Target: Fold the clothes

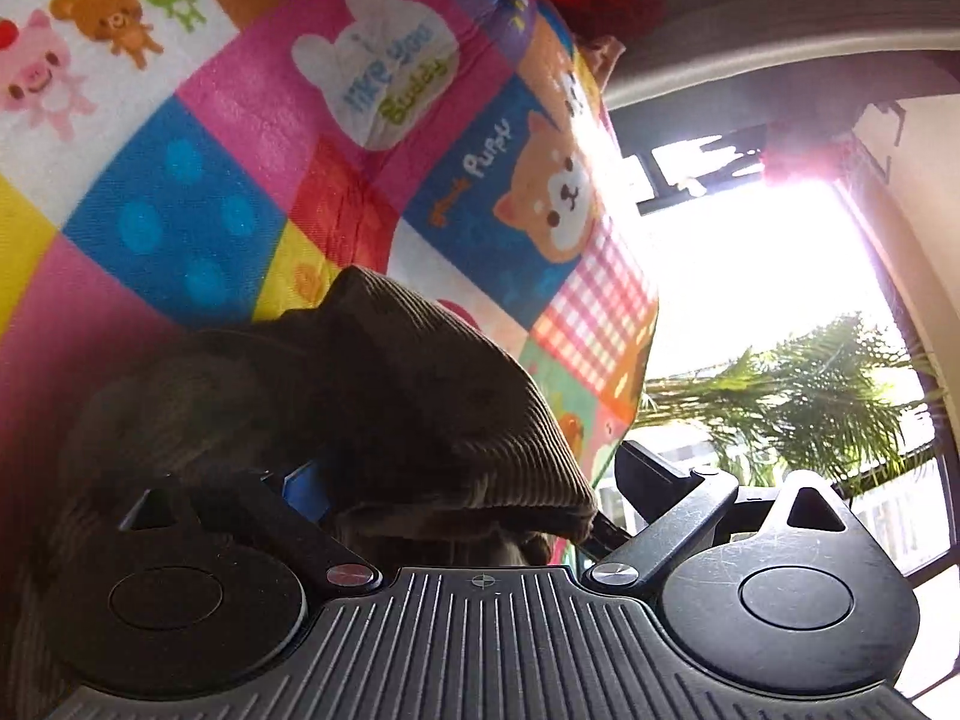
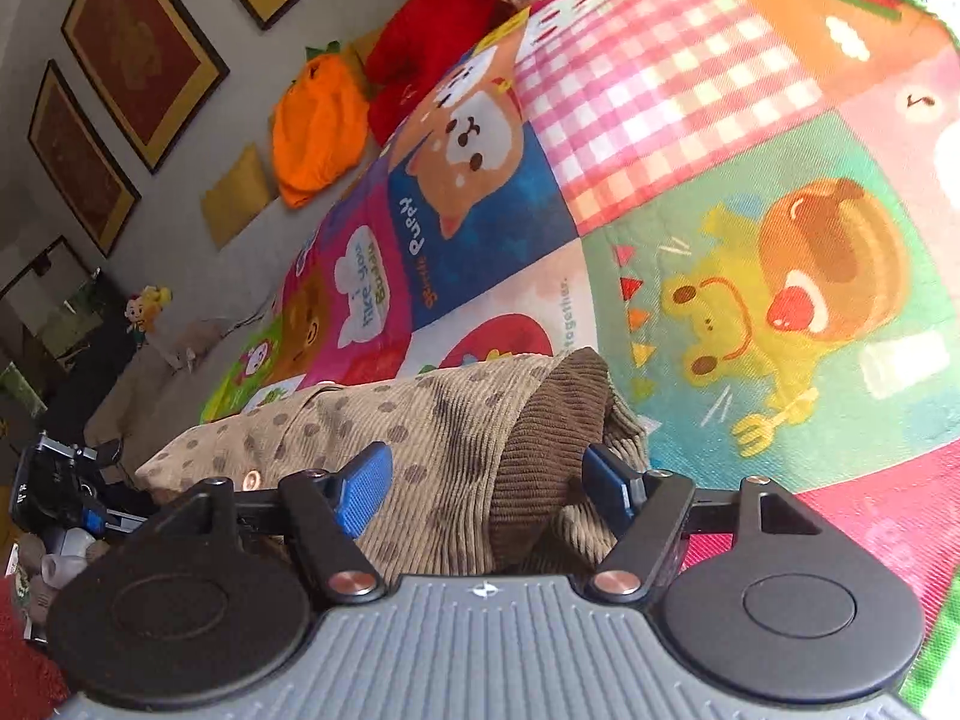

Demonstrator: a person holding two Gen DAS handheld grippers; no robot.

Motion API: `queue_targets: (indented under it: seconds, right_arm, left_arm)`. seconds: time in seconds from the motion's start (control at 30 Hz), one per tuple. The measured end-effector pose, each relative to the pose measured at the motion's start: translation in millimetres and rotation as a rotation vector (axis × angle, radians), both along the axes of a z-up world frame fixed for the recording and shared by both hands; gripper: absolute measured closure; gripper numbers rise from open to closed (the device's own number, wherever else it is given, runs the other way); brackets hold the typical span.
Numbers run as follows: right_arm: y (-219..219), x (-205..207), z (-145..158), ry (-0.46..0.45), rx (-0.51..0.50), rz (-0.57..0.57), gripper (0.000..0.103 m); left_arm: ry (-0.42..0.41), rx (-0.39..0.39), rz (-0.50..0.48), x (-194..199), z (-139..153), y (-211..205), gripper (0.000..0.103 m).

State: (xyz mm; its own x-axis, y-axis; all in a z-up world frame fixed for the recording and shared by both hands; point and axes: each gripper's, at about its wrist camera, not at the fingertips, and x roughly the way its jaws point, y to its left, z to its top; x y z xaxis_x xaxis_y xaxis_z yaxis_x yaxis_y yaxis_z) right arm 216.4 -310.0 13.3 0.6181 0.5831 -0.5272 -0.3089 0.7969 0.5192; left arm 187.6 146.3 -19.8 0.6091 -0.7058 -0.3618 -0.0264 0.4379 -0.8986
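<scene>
Okay so, nearest first: the right gripper point(image 2: 486, 486) is released. Its blue pads stand wide apart, straddling the darker ribbed end of the tan polka-dot corduroy garment point(image 2: 420, 420) without pinching it.

On the other side, the left gripper point(image 1: 471, 474) has the same garment point(image 1: 390, 408) humped over its 9 o'clock finger. The cloth hides too much of that finger, so I can't tell whether it's actually clamped or just draped.

The garment sits bunched on the colourful cartoon-patchwork play mat point(image 2: 750, 240). In the right view its long axis runs roughly from 1 o'clock to 9 o'clock, and the ribbed brown end points up toward 1 o'clock.

What could go wrong, as I see it:
- Thick corduroy is springy. A bite on only the ribbed lump could grab several layers, and the fold would come out lopsided.
- If one side lets go while the other pulls, the whole thing slides on the mat and bunches worse.
- The glare from the bright window point(image 1: 750, 276) at 3 o'clock washes out the edges in the left view.

Further back, an orange pumpkin-shaped cushion point(image 2: 318, 132) and a red plush cushion point(image 2: 438, 48) sit at 11 o'clock, well clear.
</scene>
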Motion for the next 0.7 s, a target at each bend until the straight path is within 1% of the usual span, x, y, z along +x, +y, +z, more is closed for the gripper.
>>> queue_targets:
  seconds: [0.03, 0.1, 0.13, 0.17, 0.2, 0.23, 0.27, 0.3, 0.33, 0.4, 0.5, 0.63, 0.7]
  right_arm:
    - [7.2, 5.3, -6.4, 0.005, -0.012, -0.01, 0.032]
    - [20.5, 14.3, -17.3, 0.011, -0.031, -0.025, 0.032]
    - [26.2, 18.0, -21.7, 0.014, -0.035, -0.03, 0.032]
    - [31.1, 18.9, -23.6, 0.008, -0.048, -0.027, 0.036]
    - [35.9, 19.6, -25.3, 0.001, -0.062, -0.024, 0.047]
    - [40.8, 16.1, -23.8, -0.021, -0.095, -0.011, 0.054]
    - [44.3, 11.4, -21.1, -0.043, -0.127, -0.002, 0.062]
    - [45.8, 6.6, -18.3, -0.057, -0.143, 0.003, 0.073]
    - [45.4, 1.5, -14.9, -0.066, -0.149, 0.008, 0.076]
    - [40.8, -10.7, -5.3, -0.094, -0.144, 0.018, 0.081]
    - [31.3, -36.7, 13.9, -0.151, -0.126, 0.037, 0.082]
    - [20.6, -78.2, 36.1, -0.214, -0.116, 0.085, 0.082]
    - [14.9, -98.2, 38.0, -0.222, -0.122, 0.103, 0.082]
  left_arm:
    - [0.013, 0.003, 0.007, 7.0, -3.6, -6.4, 0.005]
    - [0.029, 0.039, 0.024, 17.1, -8.3, -16.3, 0.005]
    - [0.032, 0.067, 0.031, 20.8, -9.4, -21.1, 0.008]
    - [0.021, 0.115, 0.031, 22.4, -8.5, -26.4, 0.011]
    - [0.004, 0.178, 0.031, 21.5, -6.2, -31.6, 0.022]
    - [-0.013, 0.248, 0.031, 19.1, -3.0, -36.2, 0.039]
    - [-0.037, 0.318, 0.029, 15.3, 0.5, -40.0, 0.047]
    - [-0.059, 0.361, 0.029, 10.2, 3.6, -42.0, 0.059]
    - [-0.075, 0.38, 0.029, 4.2, 6.6, -42.0, 0.067]
    - [-0.124, 0.398, 0.025, -14.6, 18.5, -42.6, 0.075]
    - [-0.208, 0.409, 0.016, -48.4, 41.2, -44.2, 0.077]
    - [-0.318, 0.422, 0.001, -93.5, 70.0, -46.3, 0.077]
    - [-0.345, 0.429, -0.025, -117.3, 71.6, -49.9, 0.077]
